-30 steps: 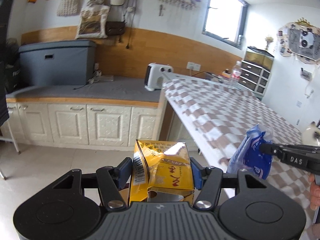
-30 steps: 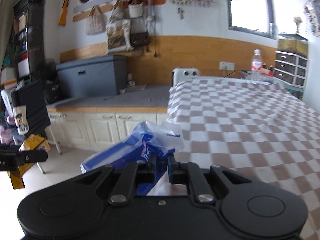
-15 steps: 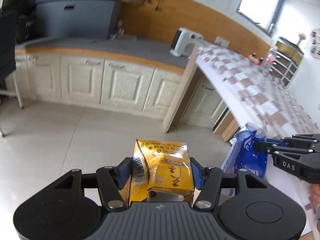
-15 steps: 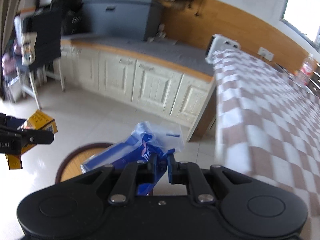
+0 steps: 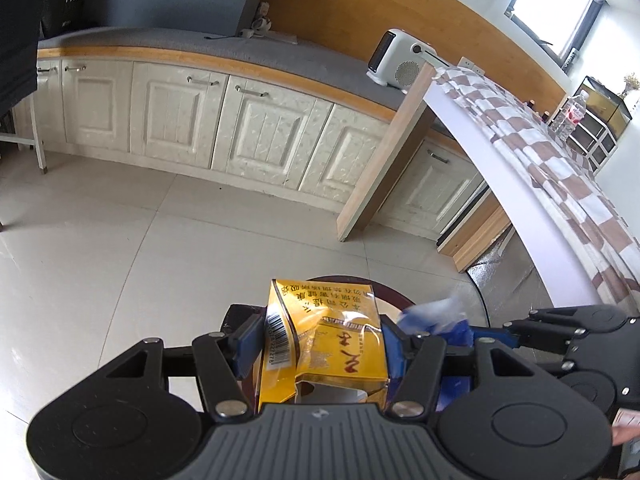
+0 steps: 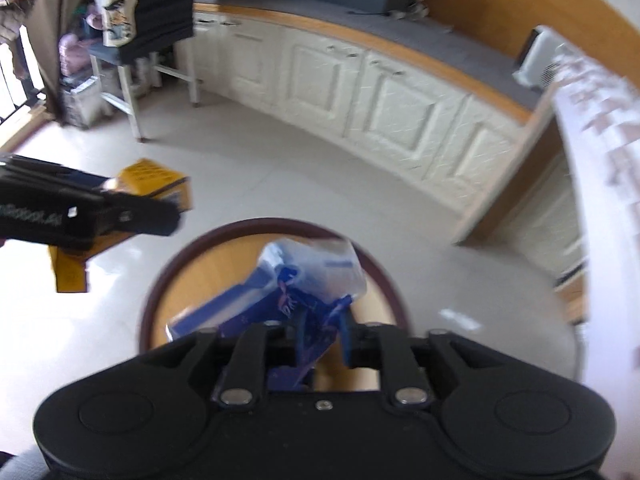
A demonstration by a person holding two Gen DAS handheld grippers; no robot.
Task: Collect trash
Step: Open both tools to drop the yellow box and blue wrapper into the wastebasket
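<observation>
Two views: left wrist first, then right wrist
Left wrist, left tool (image 5: 320, 344): its blue pads clamp a crumpled yellow carton (image 5: 324, 344) from both sides, the jaws spread to the carton's width
Left wrist, yellow carton: torn open at the near end, barcode on its left flank, printed characters on top; held clear above the floor
Left wrist, bin (image 5: 396, 300): a round container with a dark brown rim shows just behind and below the carton, standing on the pale tiled floor (image 5: 120, 240)
Left wrist, right tool (image 5: 486, 330): enters from the right edge, a blue plastic wrapper (image 5: 436, 318) at its tip, blurred, just beside the carton
Left wrist, surroundings: cream cabinets (image 5: 256, 132) under a grey worktop (image 5: 280, 56); a white heater (image 5: 404, 64) stands on it; a checked cloth (image 5: 560, 168) covers the worktop on the right, with a clear bottle (image 5: 570, 114) at its far end
Right wrist, right tool (image 6: 320, 340): the jaws have just been opening and now stand narrowly apart; the wrapper (image 6: 296, 288) sits between the blue pads, near the left pad and clear of the right; whether the left pad touches it cannot be told from the blurred frame
Right wrist, bin (image 6: 160, 280): directly below the wrapper, tan interior inside the brown rim
Right wrist, left tool (image 6: 132, 216): at the left edge, carrying the carton (image 6: 156, 178) above the floor, left of the bin rim
</observation>
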